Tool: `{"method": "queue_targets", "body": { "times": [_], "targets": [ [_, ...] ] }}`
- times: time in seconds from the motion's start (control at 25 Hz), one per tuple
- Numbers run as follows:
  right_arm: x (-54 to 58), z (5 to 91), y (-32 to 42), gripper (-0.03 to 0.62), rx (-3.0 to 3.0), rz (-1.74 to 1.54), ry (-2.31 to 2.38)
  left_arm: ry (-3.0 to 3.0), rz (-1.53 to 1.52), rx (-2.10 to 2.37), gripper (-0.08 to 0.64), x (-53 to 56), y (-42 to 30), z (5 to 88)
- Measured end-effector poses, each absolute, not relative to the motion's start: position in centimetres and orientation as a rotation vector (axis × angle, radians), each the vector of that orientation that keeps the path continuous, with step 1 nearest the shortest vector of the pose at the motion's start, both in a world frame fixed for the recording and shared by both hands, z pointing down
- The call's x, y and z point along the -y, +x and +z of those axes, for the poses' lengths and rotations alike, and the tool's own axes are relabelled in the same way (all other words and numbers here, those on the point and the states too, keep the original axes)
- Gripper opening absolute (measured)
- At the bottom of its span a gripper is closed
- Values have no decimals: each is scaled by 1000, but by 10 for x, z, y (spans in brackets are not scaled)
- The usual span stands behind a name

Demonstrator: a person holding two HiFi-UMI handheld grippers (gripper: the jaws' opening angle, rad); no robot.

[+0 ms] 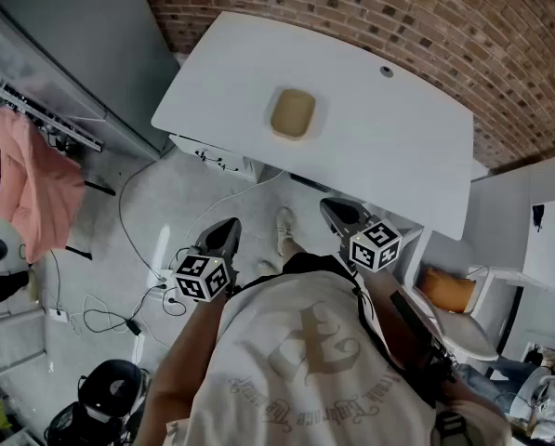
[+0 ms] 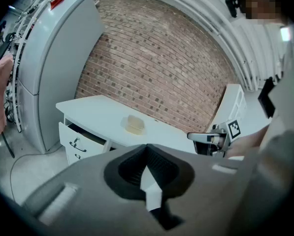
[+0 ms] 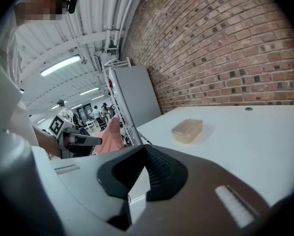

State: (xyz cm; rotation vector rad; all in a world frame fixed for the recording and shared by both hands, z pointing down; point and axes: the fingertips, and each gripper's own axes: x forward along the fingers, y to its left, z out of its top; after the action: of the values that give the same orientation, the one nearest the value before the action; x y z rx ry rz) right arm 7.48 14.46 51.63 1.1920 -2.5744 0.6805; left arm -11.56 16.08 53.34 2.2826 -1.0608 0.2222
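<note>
Trouble seems likeliest from the jaws: the left gripper (image 1: 228, 229) and the right gripper (image 1: 333, 209) are both pressed together on nothing, off the near edge of the white table (image 1: 393, 133) and well apart from the tan container (image 1: 293, 112) at its middle, which closed tips would merely shove.

Smooth matt white table (image 1: 370, 137); translucent plastic container (image 1: 292, 112); rough brick wall (image 1: 398, 17).

No legible text is shown: lettering on the shirt (image 1: 307, 365) is blurred, and only coded squares are carried by the left gripper (image 1: 224, 234) and right gripper (image 1: 338, 214).
</note>
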Motion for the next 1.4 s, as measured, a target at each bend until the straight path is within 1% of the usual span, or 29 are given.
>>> {"method": "queue_targets", "body": {
  "times": [0.32, 0.56, 0.92, 1.4],
  "targets": [
    [-184, 509, 66, 6, 2606, 669, 1173, 2278, 237, 1048, 3, -195, -115, 536],
    [-194, 507, 67, 8, 2614, 657, 1208, 2285, 229, 1044, 3, -200, -116, 535],
    [-189, 502, 62, 6, 2628, 638, 1194, 2284, 220, 1066, 3, -206, -123, 532],
    [-154, 508, 46, 6, 2631, 649, 1149, 2265, 237, 1125, 3, -179, -143, 528]
  ]
}}
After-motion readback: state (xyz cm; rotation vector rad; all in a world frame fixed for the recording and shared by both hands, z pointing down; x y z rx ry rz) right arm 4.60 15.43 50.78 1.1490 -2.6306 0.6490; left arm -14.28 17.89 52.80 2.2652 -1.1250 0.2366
